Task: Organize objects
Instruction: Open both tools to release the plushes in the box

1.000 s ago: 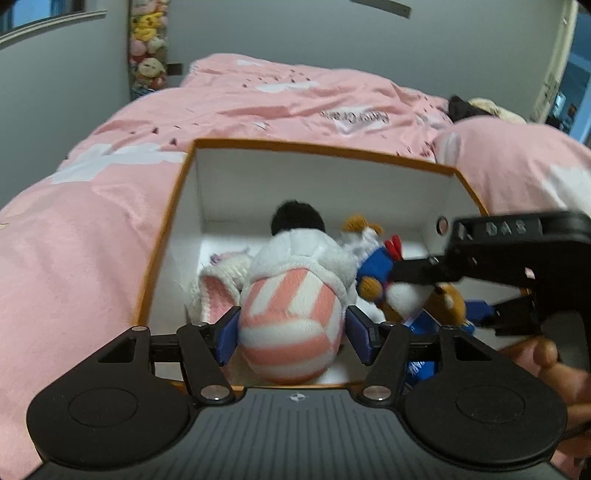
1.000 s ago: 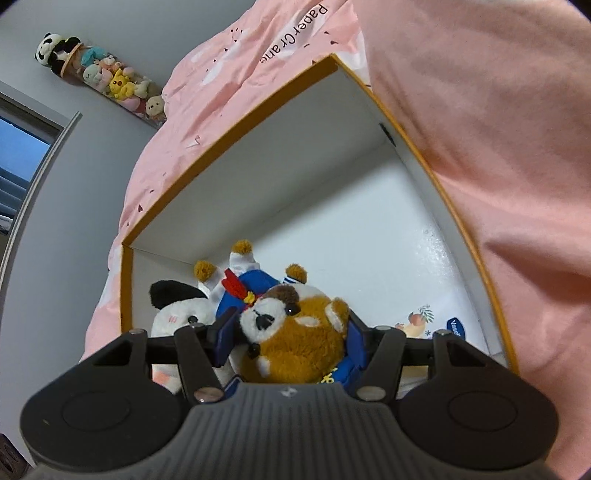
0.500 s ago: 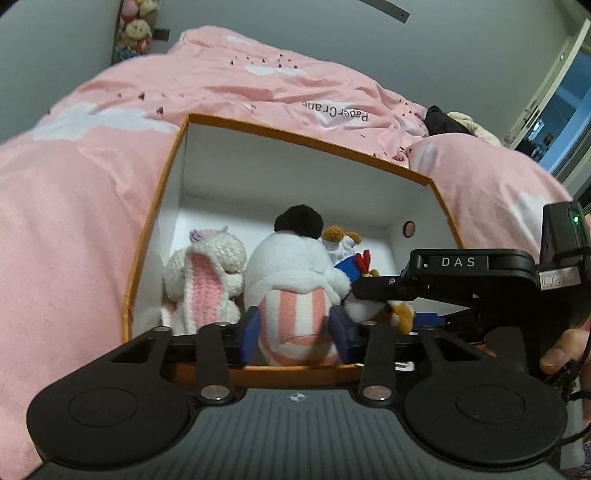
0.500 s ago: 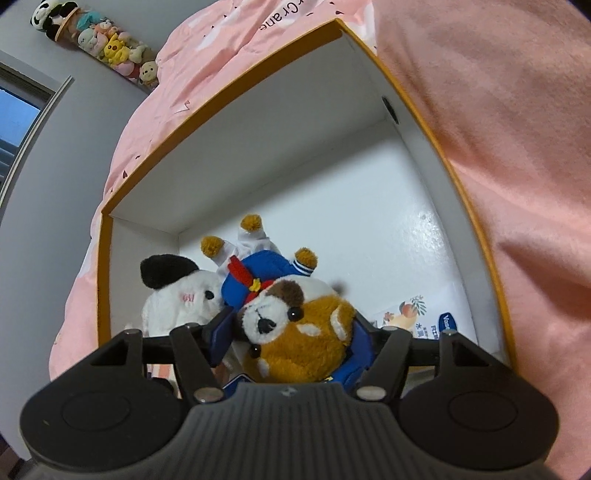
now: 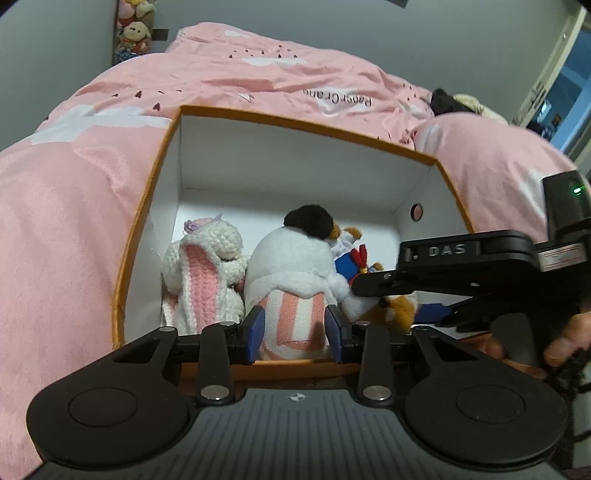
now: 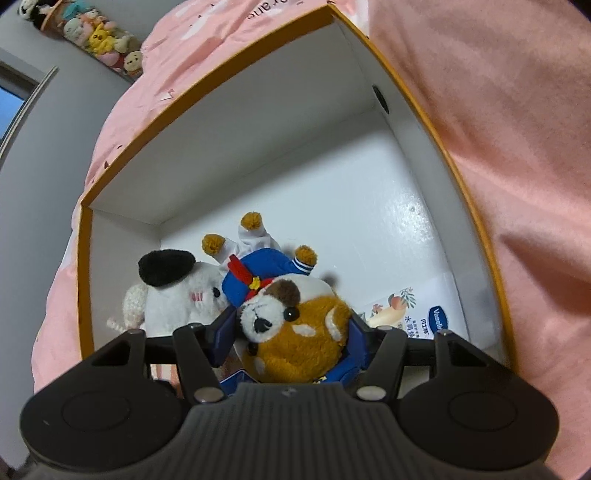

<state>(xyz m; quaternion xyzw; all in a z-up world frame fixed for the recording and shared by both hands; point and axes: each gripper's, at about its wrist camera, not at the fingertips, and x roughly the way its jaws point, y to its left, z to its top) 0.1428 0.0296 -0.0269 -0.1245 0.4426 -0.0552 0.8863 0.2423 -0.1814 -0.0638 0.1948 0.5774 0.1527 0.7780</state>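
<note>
An orange-rimmed white box (image 5: 155, 184) lies on the pink bed. My left gripper (image 5: 295, 330) is shut on a white plush with pink-striped bottom and black hat (image 5: 291, 266), held inside the box near its front wall. A crocheted white-and-pink bunny (image 5: 205, 273) stands to its left. My right gripper (image 6: 291, 338) is shut on a brown-and-white dog plush in a blue sailor suit (image 6: 295, 332), low in the box beside the white plush (image 6: 184, 291). The right gripper also shows in the left wrist view (image 5: 461, 269).
A Vaseline packet (image 6: 413, 314) lies on the box floor at the right. The pink duvet (image 5: 74, 221) surrounds the box. A hanging tube of small plush toys (image 6: 92, 33) is on the grey wall. A dark item (image 5: 447, 101) lies near the pillow.
Both grippers have stayed shut on their plush toys. The left wrist view has drawn back and lower toward the box's front wall; the right gripper has shifted slightly deeper over the box.
</note>
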